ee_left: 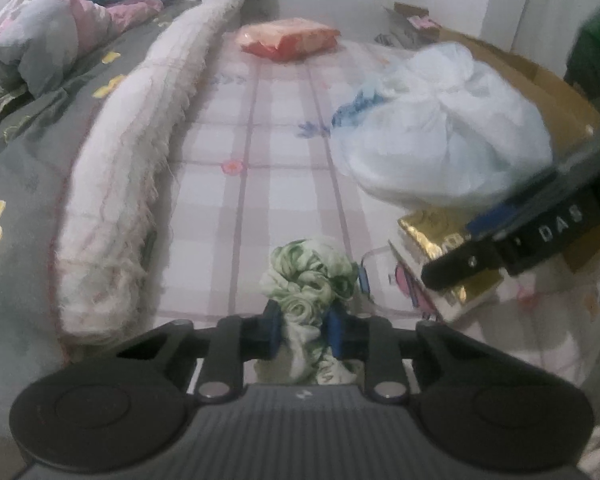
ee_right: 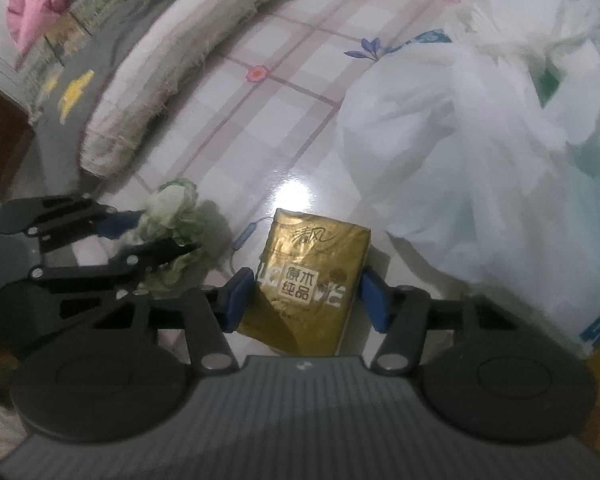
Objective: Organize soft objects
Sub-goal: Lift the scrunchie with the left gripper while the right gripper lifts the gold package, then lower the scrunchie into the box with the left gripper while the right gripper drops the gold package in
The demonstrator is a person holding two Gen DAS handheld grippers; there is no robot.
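Note:
My left gripper (ee_left: 303, 330) is shut on a crumpled green-and-white floral cloth (ee_left: 312, 276) just above the checked bed sheet (ee_left: 260, 144); the cloth also shows in the right wrist view (ee_right: 176, 216) between the left gripper's fingers. My right gripper (ee_right: 306, 300) is open, its blue pads on either side of a gold tissue pack (ee_right: 308, 276) that lies on the sheet. The left pad is near the pack's edge, the right pad a little apart. The gold pack shows in the left wrist view (ee_left: 432, 232) under the right gripper's black finger.
A large white plastic bag (ee_left: 440, 132) (ee_right: 480, 140) lies right of the pack. A rolled white fringed blanket (ee_left: 140, 152) and grey quilt (ee_left: 28, 140) run along the left. A red packet (ee_left: 288, 38) lies far back. A cardboard box (ee_left: 540, 80) stands at the right.

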